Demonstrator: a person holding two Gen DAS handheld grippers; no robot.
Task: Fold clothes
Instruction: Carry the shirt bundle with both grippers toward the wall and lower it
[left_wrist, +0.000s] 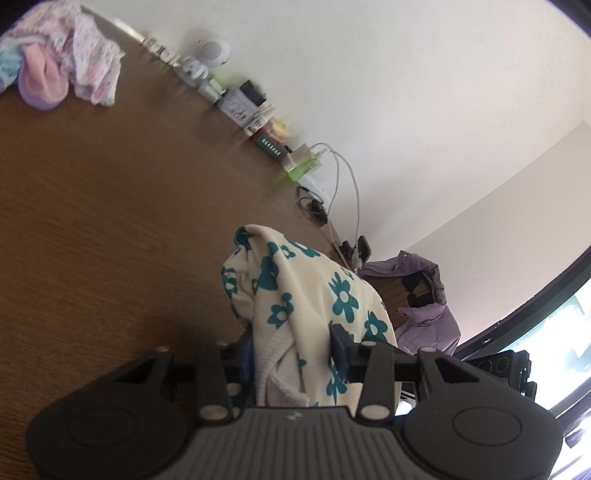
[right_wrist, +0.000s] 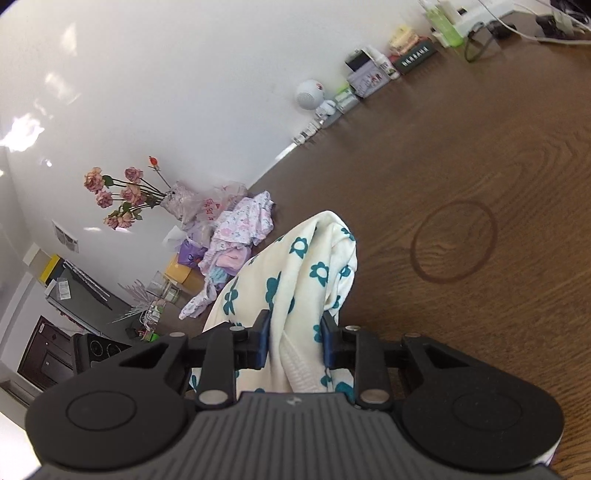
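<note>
A cream garment with teal flowers (left_wrist: 306, 291) is bunched between the jaws of my left gripper (left_wrist: 291, 350), which is shut on it and holds it above the brown wooden table (left_wrist: 92, 221). My right gripper (right_wrist: 295, 343) is shut on the same cream flowered garment (right_wrist: 295, 269), also lifted over the table (right_wrist: 480, 166). The cloth drapes over both grippers and hides the fingertips. A pile of pink and floral clothes (left_wrist: 62, 70) lies at the far end of the table; it also shows in the right wrist view (right_wrist: 236, 236).
Small boxes, bottles and a white round speaker (left_wrist: 214, 51) line the table's edge along the wall, with cables (left_wrist: 343, 177). A purple jacket (left_wrist: 424, 302) hangs on a chair. A vase of pink flowers (right_wrist: 122, 195) stands beside the pile. A dark ring stain (right_wrist: 454, 242) marks the table.
</note>
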